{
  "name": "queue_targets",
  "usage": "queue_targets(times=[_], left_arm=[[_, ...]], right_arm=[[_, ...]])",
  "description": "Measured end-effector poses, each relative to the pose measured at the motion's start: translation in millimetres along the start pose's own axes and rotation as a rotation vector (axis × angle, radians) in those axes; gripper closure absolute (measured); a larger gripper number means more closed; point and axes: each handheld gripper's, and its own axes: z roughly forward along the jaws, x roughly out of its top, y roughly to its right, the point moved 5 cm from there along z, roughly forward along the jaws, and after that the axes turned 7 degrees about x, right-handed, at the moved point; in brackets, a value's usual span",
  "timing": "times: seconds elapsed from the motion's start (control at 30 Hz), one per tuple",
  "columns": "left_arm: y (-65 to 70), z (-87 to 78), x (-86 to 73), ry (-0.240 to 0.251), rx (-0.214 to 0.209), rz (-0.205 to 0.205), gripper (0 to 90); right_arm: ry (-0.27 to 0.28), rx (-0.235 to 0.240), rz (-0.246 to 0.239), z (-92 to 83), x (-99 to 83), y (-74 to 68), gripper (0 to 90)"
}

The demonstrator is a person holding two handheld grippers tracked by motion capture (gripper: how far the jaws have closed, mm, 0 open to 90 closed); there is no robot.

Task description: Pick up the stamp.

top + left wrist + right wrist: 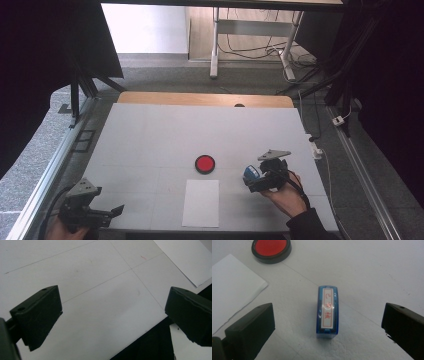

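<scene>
We see the right gripper, jaws spread wide, hovering over the blue stamp, right of the paper sheet.

a white matte work table with thin seam lines fills the middle of the high view, with a light wooden board edge showing along its far side at twelve o'clock. grey speckled carpet floor runs around it, with silver aluminium frame rails at nine o'clock and three o'clock, and black curtains hanging at ten o'clock and two o'clock. at twelve o'clock a white-legged metal desk frame stands on a pale, brightly lit floor with loose black cables under it, and a white cable with a small plug block lies at three o'clock.
</scene>
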Motion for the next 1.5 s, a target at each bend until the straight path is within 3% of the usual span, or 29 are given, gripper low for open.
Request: queue_targets(times=[0.43, 0.73, 0.83, 1.0, 1.5], left_arm=[[-0.2, 0.0, 0.0, -0.001, -0.003, -0.001, 1.3], [0.1, 0.2, 0.0, -0.002, 0.0, 0.001, 1.3], [0.2, 0.2, 0.0, -0.003, 0.002, 0.002, 1.3], [0.5, 0.4, -0.1, -0.003, 0.002, 0.003, 1.4], [1.0, 0.5, -0.2, -0.004, 0.002, 0.006, 1.5]], right_arm=[[-0.036, -0.017, -0.011, 14.7, 3.0, 8.0, 2.1], [-0.046, -0.004, -0.028, 12.1, 5.4, 7.8, 30.0], [-0.054, -0.007, -0.033, 12.4, 5.3, 7.7, 32.5], [-0.077, 0.004, -0.045, 12.7, 5.1, 6.1, 44.6], [-0.085, 0.024, -0.042, 11.3, 7.2, 5.4, 65.1]])
